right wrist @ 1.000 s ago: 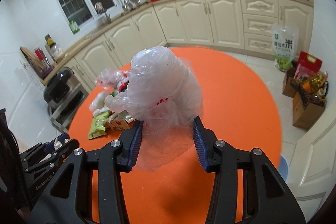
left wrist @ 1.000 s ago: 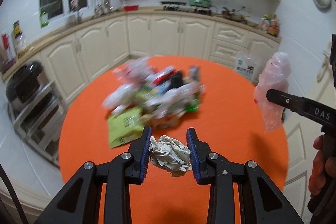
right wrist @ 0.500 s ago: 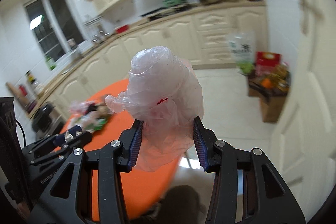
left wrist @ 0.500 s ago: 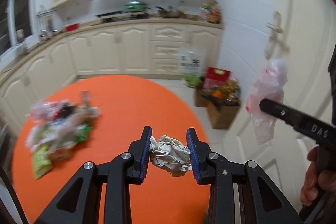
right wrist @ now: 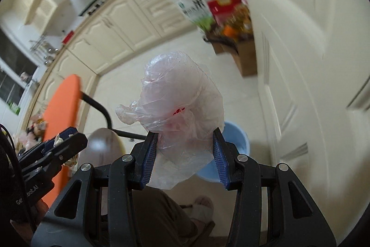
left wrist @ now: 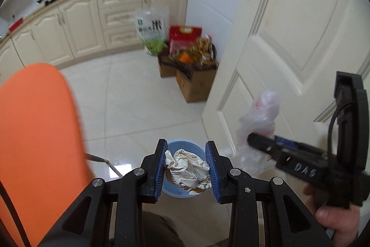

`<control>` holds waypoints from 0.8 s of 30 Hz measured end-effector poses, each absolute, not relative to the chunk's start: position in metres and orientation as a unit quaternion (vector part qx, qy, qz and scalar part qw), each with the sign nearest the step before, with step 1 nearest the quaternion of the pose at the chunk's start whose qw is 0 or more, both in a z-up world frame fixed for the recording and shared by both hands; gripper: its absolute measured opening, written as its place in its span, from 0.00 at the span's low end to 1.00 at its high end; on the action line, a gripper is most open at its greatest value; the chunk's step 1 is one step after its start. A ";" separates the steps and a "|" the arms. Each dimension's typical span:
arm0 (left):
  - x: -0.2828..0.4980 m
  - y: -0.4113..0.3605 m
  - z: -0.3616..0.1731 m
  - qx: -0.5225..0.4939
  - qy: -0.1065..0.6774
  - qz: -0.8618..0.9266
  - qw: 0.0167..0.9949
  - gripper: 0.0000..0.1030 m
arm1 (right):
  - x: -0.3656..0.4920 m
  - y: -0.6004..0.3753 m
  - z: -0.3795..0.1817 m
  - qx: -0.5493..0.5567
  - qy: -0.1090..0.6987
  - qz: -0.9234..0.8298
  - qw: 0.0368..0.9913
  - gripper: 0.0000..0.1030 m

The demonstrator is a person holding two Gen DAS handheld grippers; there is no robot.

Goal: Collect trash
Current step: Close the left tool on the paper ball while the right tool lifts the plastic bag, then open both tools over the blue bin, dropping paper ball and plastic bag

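Trash is in both my grippers at once: the left gripper (left wrist: 186,166) has its fingers clamped on a crumpled paper wad (left wrist: 188,169), low in the centre of the left wrist view, and the right gripper (right wrist: 185,154) has its fingers clamped on a filmy plastic bag (right wrist: 180,105), mid-frame in the right wrist view. I judge this to be the carry-to-bin step, with both loads brought over the floor toward the blue bin (left wrist: 180,190), which shows just behind the wad. Next I would need to line each load above the bin's mouth and part the fingers, one after the other. The bin is mostly hidden by the wad and bag, so I cannot see what it holds. Only a slice of the orange surface (left wrist: 34,131) shows at the left edge, and the background is blurred.
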State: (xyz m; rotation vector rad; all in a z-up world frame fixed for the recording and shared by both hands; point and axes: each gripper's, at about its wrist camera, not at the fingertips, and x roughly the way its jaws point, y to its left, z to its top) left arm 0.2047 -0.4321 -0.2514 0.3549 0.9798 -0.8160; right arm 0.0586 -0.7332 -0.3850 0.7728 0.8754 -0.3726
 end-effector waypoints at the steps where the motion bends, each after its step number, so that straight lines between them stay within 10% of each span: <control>1: 0.220 -0.445 -0.261 0.170 0.462 -0.376 0.785 0.29 | 0.062 -0.738 -0.398 0.369 0.419 -0.175 0.811 0.42; 12: 0.301 -0.574 -0.372 0.186 0.559 -0.341 0.733 0.32 | 0.078 -0.771 -0.527 0.450 0.470 -0.170 0.740 0.42; 17: 0.324 -0.600 -0.392 0.184 0.569 -0.323 0.734 0.66 | 0.084 -0.778 -0.565 0.481 0.479 -0.170 0.715 0.46; 24: 0.359 -0.636 -0.408 0.209 0.565 -0.301 0.739 0.68 | 0.090 -0.783 -0.599 0.506 0.490 -0.175 0.687 0.59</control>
